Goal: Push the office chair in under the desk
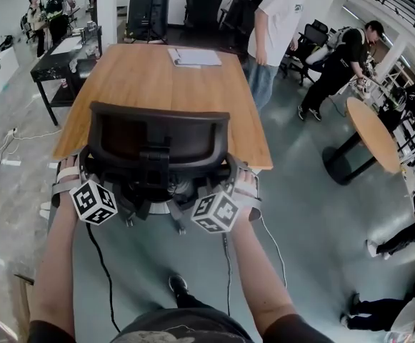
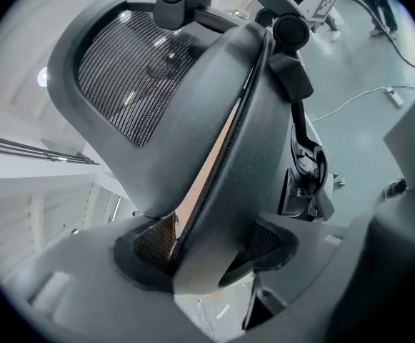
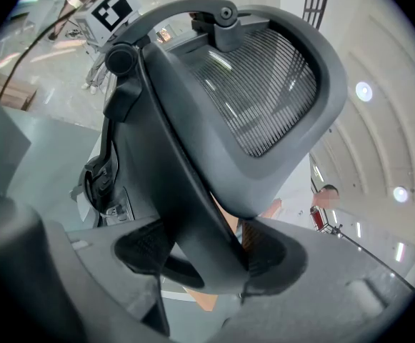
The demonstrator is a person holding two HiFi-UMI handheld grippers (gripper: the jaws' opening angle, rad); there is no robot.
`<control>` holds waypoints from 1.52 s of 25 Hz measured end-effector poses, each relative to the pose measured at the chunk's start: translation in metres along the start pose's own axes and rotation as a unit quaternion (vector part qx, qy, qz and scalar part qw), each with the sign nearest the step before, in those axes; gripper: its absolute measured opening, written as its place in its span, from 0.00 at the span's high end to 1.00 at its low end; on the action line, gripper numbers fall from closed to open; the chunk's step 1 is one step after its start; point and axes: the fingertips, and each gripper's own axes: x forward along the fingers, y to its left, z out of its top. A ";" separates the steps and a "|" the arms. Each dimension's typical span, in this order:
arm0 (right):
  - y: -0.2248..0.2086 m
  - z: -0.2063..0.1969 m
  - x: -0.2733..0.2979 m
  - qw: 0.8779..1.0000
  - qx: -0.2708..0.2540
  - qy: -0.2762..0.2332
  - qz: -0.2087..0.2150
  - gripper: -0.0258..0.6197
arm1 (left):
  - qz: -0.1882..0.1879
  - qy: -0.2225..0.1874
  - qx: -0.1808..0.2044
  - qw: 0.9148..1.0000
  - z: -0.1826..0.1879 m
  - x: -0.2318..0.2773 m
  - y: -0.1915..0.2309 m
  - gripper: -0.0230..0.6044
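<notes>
The grey floor (image 1: 300, 213) fills most of the head view, and the long wooden desk (image 1: 157, 84) runs away from the camera down its middle. The chair (image 1: 161, 138) stands at the desk's near short end, its black backrest overlapping that edge. The seat is hidden behind the backrest, so how far it sits under the top cannot be told. A round table (image 1: 373, 133) on a dark foot stands well to the right. A person in a white shirt (image 1: 275, 27) stands beside the desk's far right corner, and another in black (image 1: 339, 63) bends over farther right. The left gripper (image 1: 86, 174) is at the backrest's left side and the right gripper (image 1: 232, 181) at its right side, each with its marker cube facing the camera. In the left gripper view, the left gripper (image 2: 207, 252) has its jaws clamped on the grey rim of the backrest, with both pads pressed against it. In the right gripper view, the right gripper (image 3: 211, 256) grips the opposite rim the same way, with the mesh panel rising above the jaws. Papers (image 1: 195, 57) lie on the desk near its far end.
</notes>
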 end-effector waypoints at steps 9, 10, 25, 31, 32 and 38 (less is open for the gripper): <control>-0.001 0.006 0.013 1.000 -0.003 -0.009 -0.002 0.53 | -0.002 0.015 0.002 1.000 -0.003 0.015 0.006 0.49; -0.001 0.004 0.013 1.000 -0.003 -0.010 -0.003 0.53 | -0.001 0.015 0.001 1.000 -0.003 0.015 0.004 0.49; -0.001 0.010 0.016 0.999 -0.012 -0.030 -0.030 0.54 | 0.014 0.017 -0.001 1.000 -0.007 0.025 0.009 0.48; 0.001 0.008 0.020 0.999 -0.013 -0.029 -0.036 0.54 | 0.027 0.015 -0.007 1.000 -0.008 0.026 0.007 0.46; 0.003 0.008 0.020 0.999 -0.015 -0.028 -0.033 0.54 | 0.030 0.016 -0.013 0.999 -0.009 0.026 0.007 0.46; 0.010 0.013 0.015 0.999 -0.028 -0.030 -0.007 0.44 | 0.065 0.028 -0.051 0.996 -0.022 0.014 0.013 0.36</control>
